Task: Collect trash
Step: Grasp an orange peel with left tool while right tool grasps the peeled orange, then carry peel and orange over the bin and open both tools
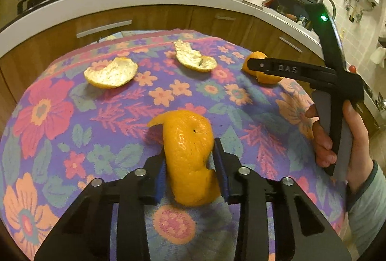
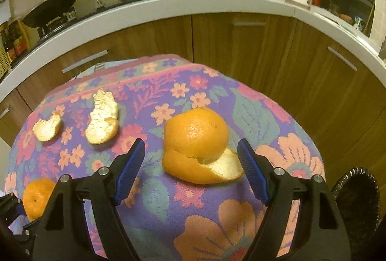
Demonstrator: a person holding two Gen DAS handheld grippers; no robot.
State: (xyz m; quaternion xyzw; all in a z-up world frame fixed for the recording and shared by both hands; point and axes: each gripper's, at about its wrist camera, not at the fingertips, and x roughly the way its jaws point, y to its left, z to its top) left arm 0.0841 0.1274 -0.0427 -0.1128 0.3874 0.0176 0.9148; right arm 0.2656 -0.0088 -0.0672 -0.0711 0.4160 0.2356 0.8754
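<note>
Between left jaws, orange peel [image 1: 190,159].

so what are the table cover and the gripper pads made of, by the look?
Table cover: woven cloth, likely terry towel; matte looped texture, floral pattern. Left gripper pads: blue, ribbed, probably rubber or soft plastic; dull finish, here pinching the peel.

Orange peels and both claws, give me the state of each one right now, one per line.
Left claw: shut on the curled peel.
Curled peel: pinched between the pads, orange side up.
Right claw: open, straddling the domed peel, not touching.
Domed peel: resting on the tablecloth.
Two far peels: lying white side up, untouched.
</note>
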